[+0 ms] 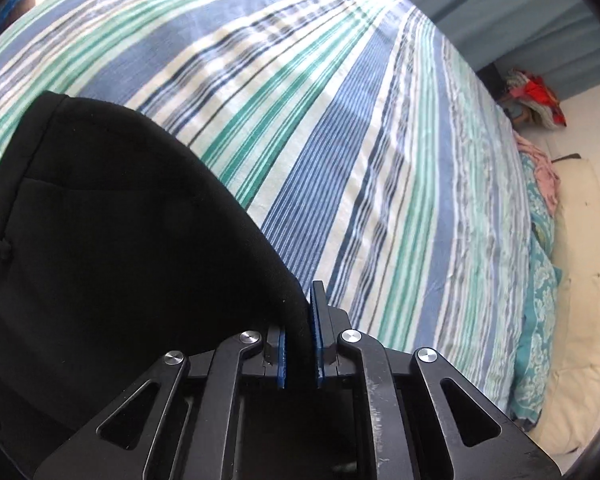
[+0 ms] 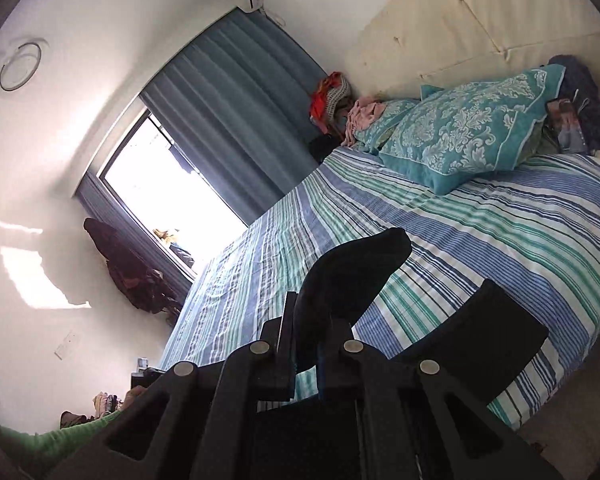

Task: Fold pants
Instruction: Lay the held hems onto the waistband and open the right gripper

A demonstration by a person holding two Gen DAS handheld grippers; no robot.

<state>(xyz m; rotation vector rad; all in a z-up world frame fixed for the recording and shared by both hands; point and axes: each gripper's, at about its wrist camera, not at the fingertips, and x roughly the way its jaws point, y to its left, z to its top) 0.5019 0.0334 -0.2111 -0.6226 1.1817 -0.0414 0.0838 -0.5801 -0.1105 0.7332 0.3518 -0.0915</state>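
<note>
The black pants (image 1: 112, 232) hang up off the striped bed sheet (image 1: 360, 140), filling the lower left of the left wrist view. My left gripper (image 1: 300, 320) is shut on an edge of the pants, the cloth pinched between its blue pads. In the right wrist view my right gripper (image 2: 306, 320) is shut on another part of the black pants (image 2: 352, 276), which stick up past the fingers. A further piece of the pants (image 2: 488, 344) hangs lower right over the sheet (image 2: 500, 232).
Teal patterned pillows (image 2: 468, 128) and a cream padded headboard (image 2: 480, 20) lie at the bed's head. A blue curtain (image 2: 236, 100) and bright window (image 2: 168, 188) stand beyond the bed. Clothes are piled in the corner (image 2: 332, 96). A green sleeve (image 2: 60, 440) shows lower left.
</note>
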